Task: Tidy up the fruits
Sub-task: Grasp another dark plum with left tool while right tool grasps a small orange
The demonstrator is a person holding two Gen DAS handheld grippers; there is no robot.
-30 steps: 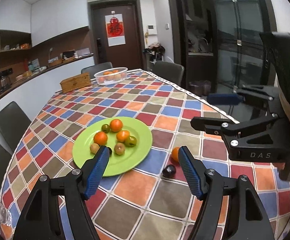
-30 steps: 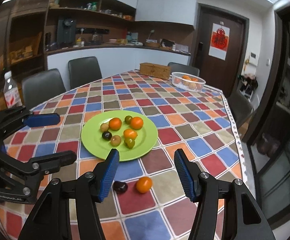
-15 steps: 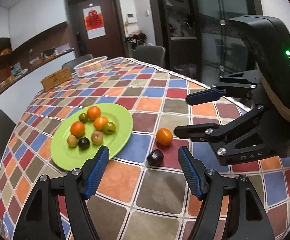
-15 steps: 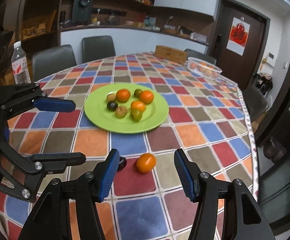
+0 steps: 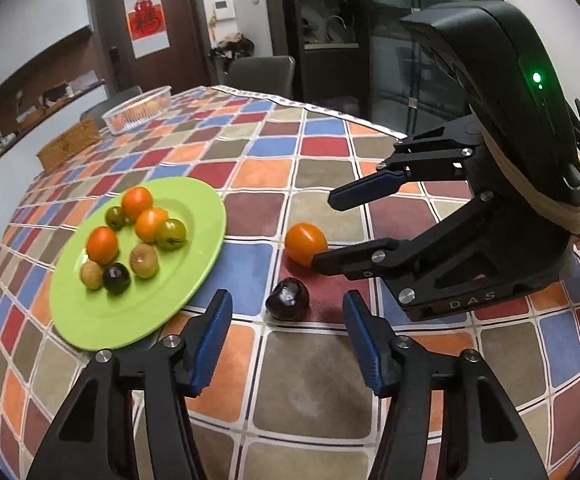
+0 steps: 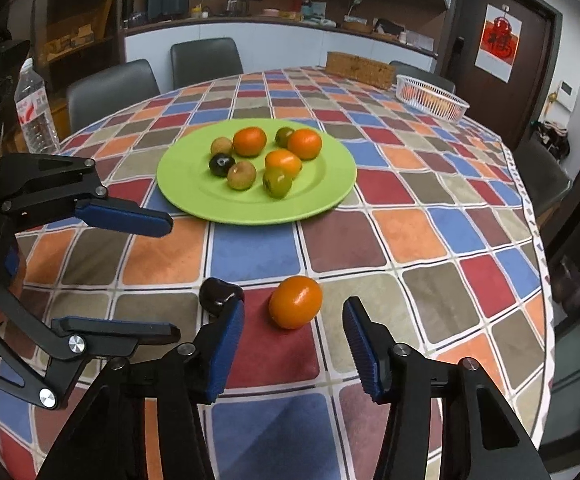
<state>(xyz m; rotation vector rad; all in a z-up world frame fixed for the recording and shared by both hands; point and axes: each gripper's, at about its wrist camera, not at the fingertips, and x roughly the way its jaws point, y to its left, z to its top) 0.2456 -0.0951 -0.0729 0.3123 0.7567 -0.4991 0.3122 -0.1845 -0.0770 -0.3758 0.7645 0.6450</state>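
Note:
A green plate [image 5: 193, 216] [image 6: 330, 184] holds several small fruits: orange, green, brown and one dark. Two fruits lie loose on the checked tablecloth beside it: an orange one [image 5: 305, 242] [image 6: 295, 301] and a dark plum [image 5: 288, 298] [image 6: 215, 292]. My left gripper [image 5: 287, 336] is open and empty, with the plum just ahead between its fingers. My right gripper [image 6: 293, 340] is open and empty, with the orange fruit just ahead between its fingers. Each gripper shows in the other's view, the right [image 5: 326, 232] and the left [image 6: 169, 276].
A white basket of oranges [image 6: 432, 96] [image 5: 137, 110] and a wooden box [image 6: 360, 69] [image 5: 67, 148] stand at the table's far end. A water bottle [image 6: 33, 108] stands at the left. Dark chairs ring the table. The table edge runs along the right [image 6: 530, 200].
Both grippers have moved down and closer to the two loose fruits, which now lie just ahead of the open fingers. Both stay open. No fruit has moved.

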